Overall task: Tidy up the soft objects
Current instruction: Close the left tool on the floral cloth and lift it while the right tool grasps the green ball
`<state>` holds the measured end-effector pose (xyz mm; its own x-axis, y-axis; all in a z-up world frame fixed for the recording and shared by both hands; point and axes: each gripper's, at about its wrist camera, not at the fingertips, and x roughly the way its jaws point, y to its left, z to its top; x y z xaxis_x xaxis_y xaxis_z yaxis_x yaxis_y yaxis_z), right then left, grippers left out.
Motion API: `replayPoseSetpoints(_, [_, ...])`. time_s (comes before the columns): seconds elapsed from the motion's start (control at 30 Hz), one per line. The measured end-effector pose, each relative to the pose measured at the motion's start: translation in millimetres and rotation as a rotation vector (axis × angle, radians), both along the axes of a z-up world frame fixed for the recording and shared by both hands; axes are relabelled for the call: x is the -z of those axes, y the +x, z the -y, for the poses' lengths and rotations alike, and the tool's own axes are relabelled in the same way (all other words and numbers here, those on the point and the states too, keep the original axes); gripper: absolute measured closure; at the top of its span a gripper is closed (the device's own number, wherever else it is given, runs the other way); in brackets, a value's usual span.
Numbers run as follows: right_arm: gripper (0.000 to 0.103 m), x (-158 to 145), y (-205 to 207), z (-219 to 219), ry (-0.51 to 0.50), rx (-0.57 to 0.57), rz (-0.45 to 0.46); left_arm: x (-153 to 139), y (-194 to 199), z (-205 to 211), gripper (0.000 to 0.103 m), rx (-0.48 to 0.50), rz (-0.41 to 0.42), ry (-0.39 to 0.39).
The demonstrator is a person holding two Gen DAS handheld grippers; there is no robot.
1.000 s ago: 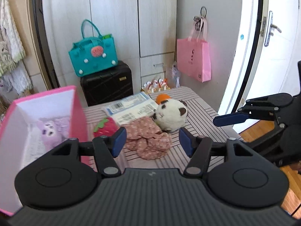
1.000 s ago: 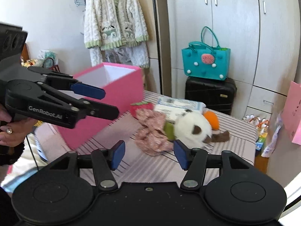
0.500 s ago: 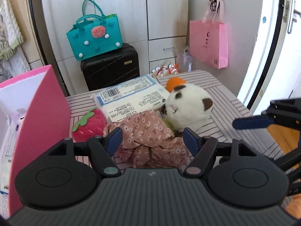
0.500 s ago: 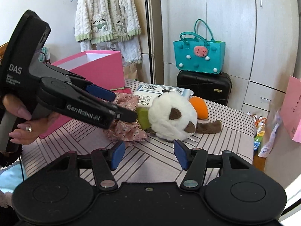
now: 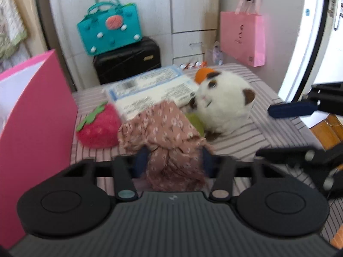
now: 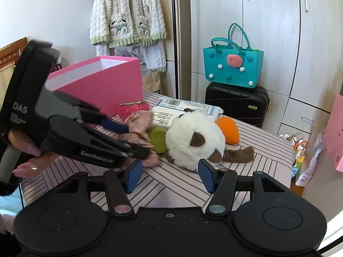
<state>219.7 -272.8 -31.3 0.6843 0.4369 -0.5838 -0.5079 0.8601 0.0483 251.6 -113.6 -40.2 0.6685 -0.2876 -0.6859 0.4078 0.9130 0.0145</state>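
A: Two views to log. Left wrist first: what does your left gripper (image 5: pixel 173 162) have?

B: Your jaws are closing with the pink floral cloth (image 5: pixel 167 132) bunched between them; its blue pads sit against the fabric on both sides, so you are pinching it. The cloth lies on the striped table (image 5: pixel 253 141), touching the red strawberry plush (image 5: pixel 98 128) to its left and a green piece (image 5: pixel 196 124) to its right. The white plush (image 5: pixel 225 105) rests just behind, with an orange part (image 5: pixel 202 75) at its far side and a printed white packet (image 5: pixel 150 92) beside it. The pink box (image 5: pixel 36 115) stands at the left edge. This frame is a bit blurred.

A: And your right gripper there?

B: One blue pad of the right gripper (image 5: pixel 291 110) shows at the right edge, above the table, apart from the toys.

A: Right wrist view?

B: Your right gripper (image 6: pixel 170 175) stands spread, nothing between its pads, just short of the white plush (image 6: pixel 193 139). Your left hand (image 6: pixel 25 150) holds the left gripper (image 6: pixel 130 139), whose fingers reach into the floral cloth (image 6: pixel 139 122). The pink box (image 6: pixel 103 85) stands open behind it. Past the table a teal bag (image 6: pixel 233 64) sits on a black suitcase (image 6: pixel 235 102).
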Motion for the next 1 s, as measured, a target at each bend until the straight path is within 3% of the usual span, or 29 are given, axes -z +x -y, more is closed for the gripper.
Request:
replayPoseSetpoints(0.1, [0.040,-5.5,5.3,-0.5,-0.020,-0.010,-0.007,2.8,-8.0,-8.6,0.088,-0.035,-0.017,-0.007])
replayPoseSetpoints(0.23, [0.041,-16.5,19.9,-10.6,-0.005,-0.048,-0.003,4.2,-19.8,-15.1,0.091,-0.095,0.021,0.015])
replayPoseSetpoints(0.53, [0.059,-7.1,34.3,-53.5,-0.016,-0.089,-0.008,2.6,-31.1,-29.9,0.091,-0.155,0.026,-0.023])
replayPoseSetpoints(0.9, [0.059,14.8,50.5,-75.0,-0.108,-0.027,0.003,1.4,-34.0,-37.5,0.091,-0.153,0.017,-0.057])
replayPoseSetpoints(1.0, [0.054,15.0,53.2,-78.0,-0.120,-0.030,0.004,0.9,-32.8,-39.2,0.091,-0.146,0.009,-0.062])
